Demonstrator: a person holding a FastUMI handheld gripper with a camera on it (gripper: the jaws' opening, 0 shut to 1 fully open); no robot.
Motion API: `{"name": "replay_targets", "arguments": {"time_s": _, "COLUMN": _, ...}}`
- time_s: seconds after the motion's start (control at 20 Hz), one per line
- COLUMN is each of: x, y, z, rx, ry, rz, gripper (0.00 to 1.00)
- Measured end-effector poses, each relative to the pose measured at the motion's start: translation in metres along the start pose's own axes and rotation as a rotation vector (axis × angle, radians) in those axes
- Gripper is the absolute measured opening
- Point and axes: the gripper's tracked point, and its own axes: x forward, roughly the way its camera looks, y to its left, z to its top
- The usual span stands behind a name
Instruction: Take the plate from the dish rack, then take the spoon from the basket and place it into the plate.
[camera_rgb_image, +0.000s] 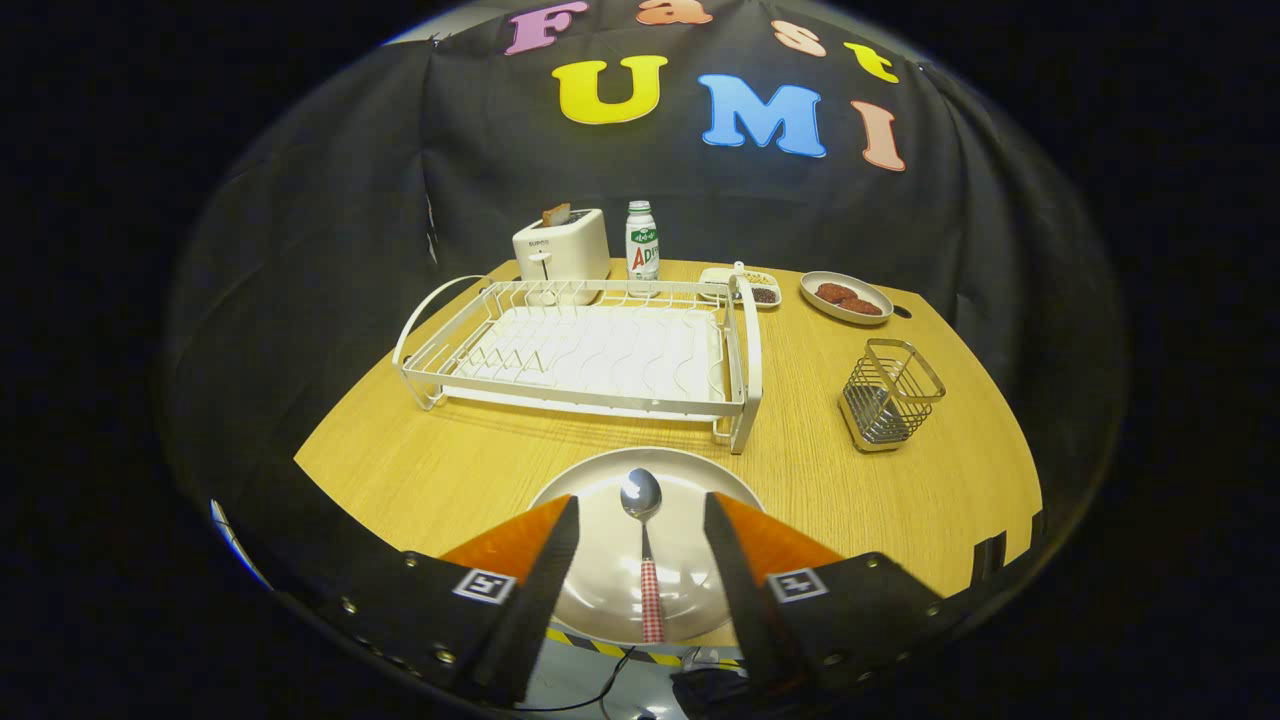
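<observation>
1. Gripper view looks down over my gripper (640, 520), fingers spread wide apart with nothing pinched between them.
2. Right between the fingers sits the plate (600, 590), flat on the wooden counter (450, 470) near its front edge, which carries a yellow-and-black striped strip (600, 648).
3. On the plate lies the spoon (645, 560), bowl pointing away from me, its red-and-white checked handle running back toward me. My fingers flank it on both sides without touching it.
4. Just beyond the plate stands the white wire dish rack (590, 350); its slots hold nothing, and its tray sits underneath.
5. Off to the right of the rack, well apart from the plate, is the wire basket (888, 395), upright on the counter.
6. Behind the rack, at the back of the counter, a white toaster (560, 245) has a slice poking out of the top, and a small white bottle with a green label (642, 240) stands just beside it.
7. Right of the bottle comes a small divided dish (745, 285) with dark bits in it, then an oval plate (845, 297) carrying reddish-brown pieces of food.
</observation>
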Motion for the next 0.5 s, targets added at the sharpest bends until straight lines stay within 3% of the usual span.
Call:
{"name": "replay_targets", "arguments": {"time_s": 0.1, "x": -0.001, "y": -0.004, "z": 0.005, "rx": 0.006, "ry": -0.021, "rz": -0.012, "gripper": 0.98}}
{"name": "replay_targets", "arguments": {"time_s": 0.35, "x": -0.006, "y": -0.011, "z": 0.026, "rx": 0.024, "ry": -0.074, "rz": -0.018, "gripper": 0.98}}
{"name": "replay_targets", "arguments": {"time_s": 0.5, "x": -0.026, "y": -0.009, "z": 0.069, "rx": 0.012, "ry": -0.214, "rz": 0.02, "gripper": 0.98}}
